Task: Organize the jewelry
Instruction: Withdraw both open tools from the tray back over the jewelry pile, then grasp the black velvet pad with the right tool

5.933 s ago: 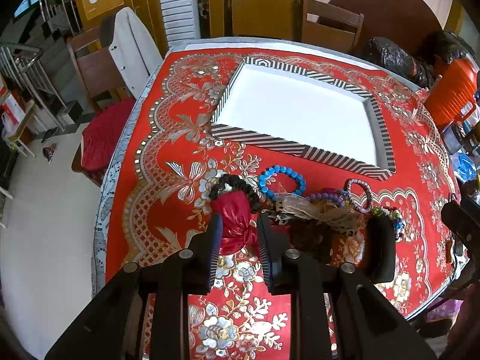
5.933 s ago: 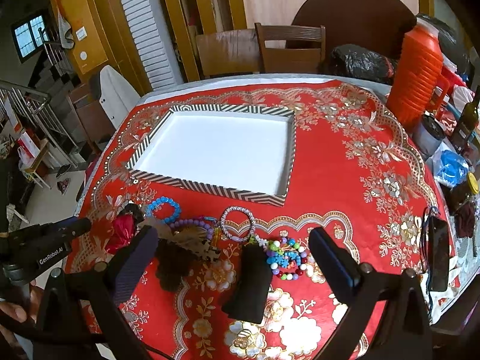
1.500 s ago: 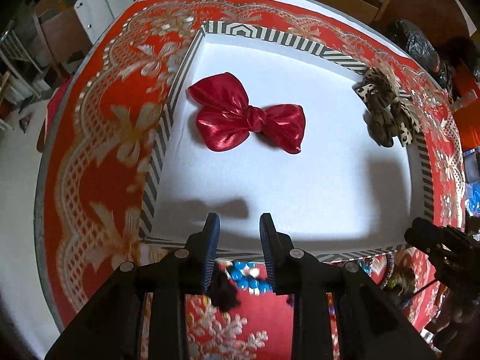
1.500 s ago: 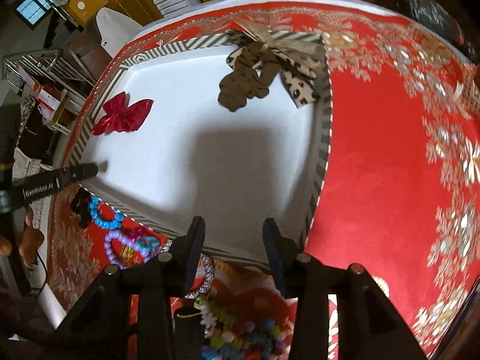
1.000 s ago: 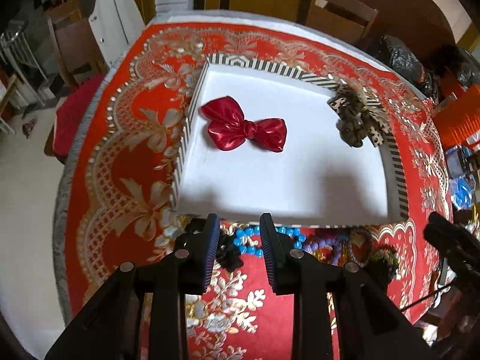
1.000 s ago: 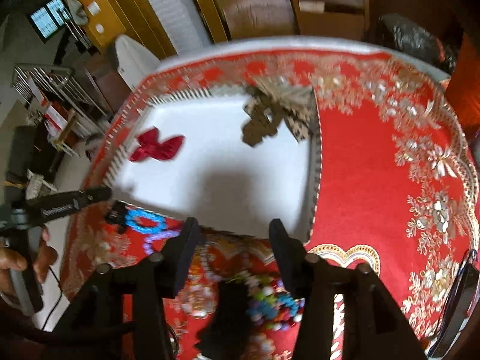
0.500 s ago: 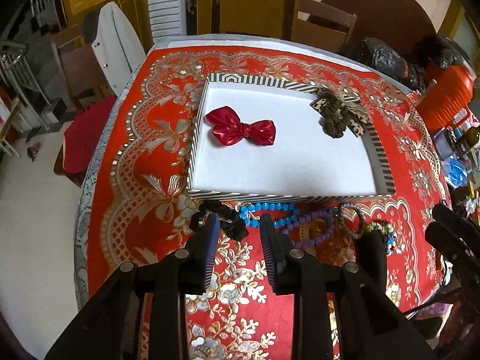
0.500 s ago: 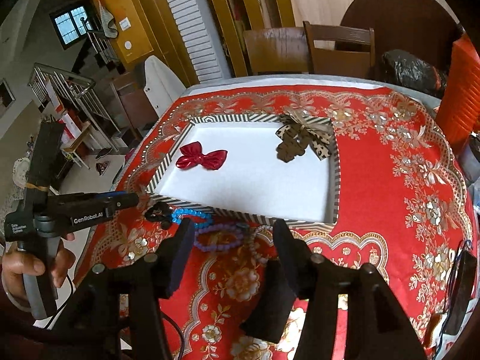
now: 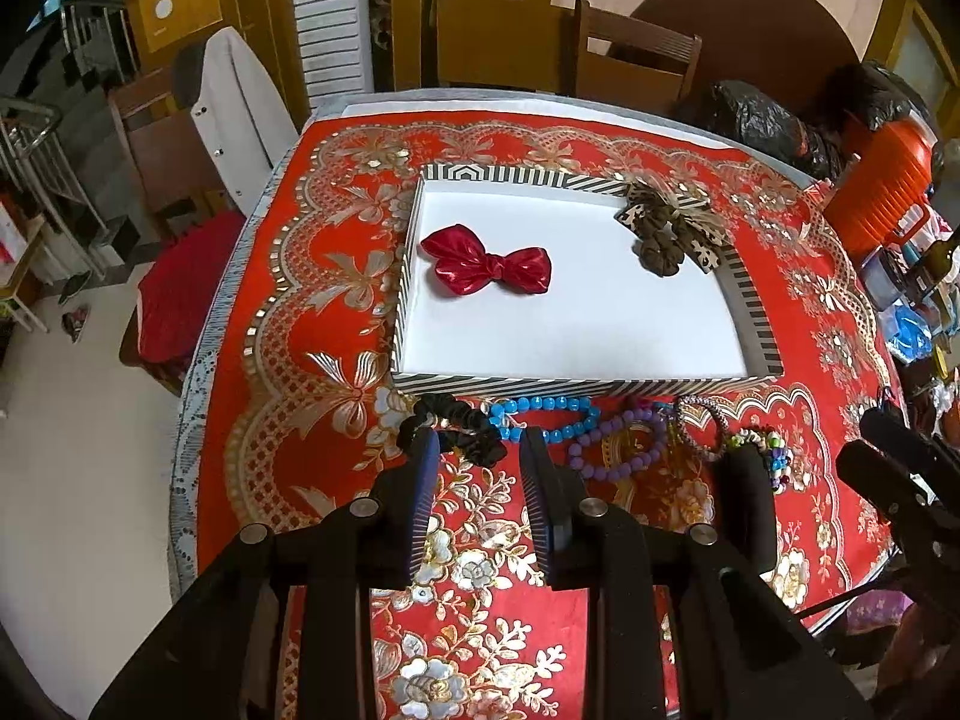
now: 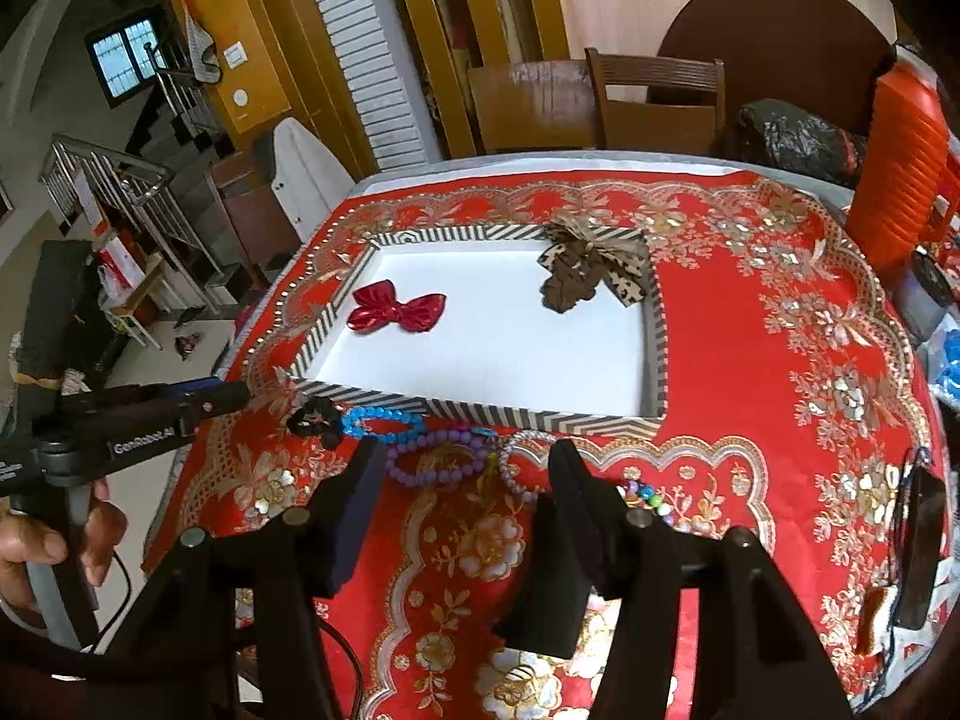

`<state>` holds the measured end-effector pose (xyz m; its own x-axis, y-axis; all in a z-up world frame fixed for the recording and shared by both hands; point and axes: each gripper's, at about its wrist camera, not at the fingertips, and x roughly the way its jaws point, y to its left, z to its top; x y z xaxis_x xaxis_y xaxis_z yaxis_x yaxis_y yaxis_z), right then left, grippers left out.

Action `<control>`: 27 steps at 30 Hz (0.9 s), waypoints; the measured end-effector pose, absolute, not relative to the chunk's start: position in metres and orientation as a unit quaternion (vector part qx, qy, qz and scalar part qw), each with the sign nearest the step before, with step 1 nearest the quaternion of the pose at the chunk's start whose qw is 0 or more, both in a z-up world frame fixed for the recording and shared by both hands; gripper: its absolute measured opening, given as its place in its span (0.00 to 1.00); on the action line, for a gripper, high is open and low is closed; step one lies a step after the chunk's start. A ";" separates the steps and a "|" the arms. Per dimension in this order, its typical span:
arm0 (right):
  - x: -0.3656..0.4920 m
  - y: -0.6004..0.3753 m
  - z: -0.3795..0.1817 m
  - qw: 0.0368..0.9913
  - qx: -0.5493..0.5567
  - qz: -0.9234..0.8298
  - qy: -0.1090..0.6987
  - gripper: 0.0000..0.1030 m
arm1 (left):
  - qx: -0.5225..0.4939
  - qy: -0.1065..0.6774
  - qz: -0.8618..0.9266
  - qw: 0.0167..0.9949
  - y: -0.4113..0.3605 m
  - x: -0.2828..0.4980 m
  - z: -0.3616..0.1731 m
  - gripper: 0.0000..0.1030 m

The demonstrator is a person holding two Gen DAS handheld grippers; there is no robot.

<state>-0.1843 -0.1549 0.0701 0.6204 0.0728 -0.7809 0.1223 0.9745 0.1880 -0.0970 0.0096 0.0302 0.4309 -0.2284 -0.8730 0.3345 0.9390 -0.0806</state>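
A striped tray (image 9: 576, 387) (image 10: 480, 411) with a white floor holds a red bow (image 9: 487, 266) (image 10: 397, 312) at its left and a leopard-print bow (image 9: 672, 227) (image 10: 591, 267) at its far right corner. In front of the tray lie a black scrunchie (image 9: 459, 420) (image 10: 312, 420), a blue bead bracelet (image 9: 543, 417) (image 10: 381, 423), a purple bead bracelet (image 9: 618, 444) (image 10: 435, 456), a thin beaded bracelet (image 10: 522, 468) and a multicoloured one (image 9: 762, 450). My left gripper (image 9: 477, 459) is open and empty just before the scrunchie. My right gripper (image 10: 465, 468) is open and empty over the purple bracelet.
A black oblong object (image 9: 744, 504) (image 10: 546, 588) lies near the bracelets. An orange ribbed jug (image 10: 900, 168) stands at the table's right edge with bottles and clutter. Wooden chairs (image 9: 636, 60) stand behind the round table with the red cloth (image 9: 300, 312).
Both grippers have drawn back from over the tray toward the table's front. The red bow and the leopard bow, earlier outside the tray, now lie in it.
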 end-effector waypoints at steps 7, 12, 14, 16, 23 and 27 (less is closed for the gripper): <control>-0.185 -0.152 0.070 0.892 0.113 -0.015 0.438 0.61 | 0.054 0.506 -0.167 0.844 0.009 -0.100 0.031 0.14; -0.186 -0.153 0.070 0.891 0.115 -0.018 0.439 0.61 | 0.055 0.505 -0.165 0.845 0.008 -0.101 0.031 0.14; -0.187 -0.155 0.070 0.890 0.118 -0.020 0.439 0.61 | 0.054 0.506 -0.164 0.845 0.007 -0.101 0.030 0.14; -0.187 -0.157 0.069 0.890 0.121 -0.020 0.440 0.61 | 0.055 0.507 -0.163 0.845 0.005 -0.102 0.030 0.14; -0.188 -0.160 0.066 0.887 0.120 -0.022 0.445 0.61 | 0.058 0.508 -0.165 0.843 -0.001 -0.104 0.028 0.14; -0.189 -0.161 0.065 0.886 0.122 -0.021 0.447 0.61 | 0.060 0.510 -0.165 0.842 -0.003 -0.105 0.025 0.14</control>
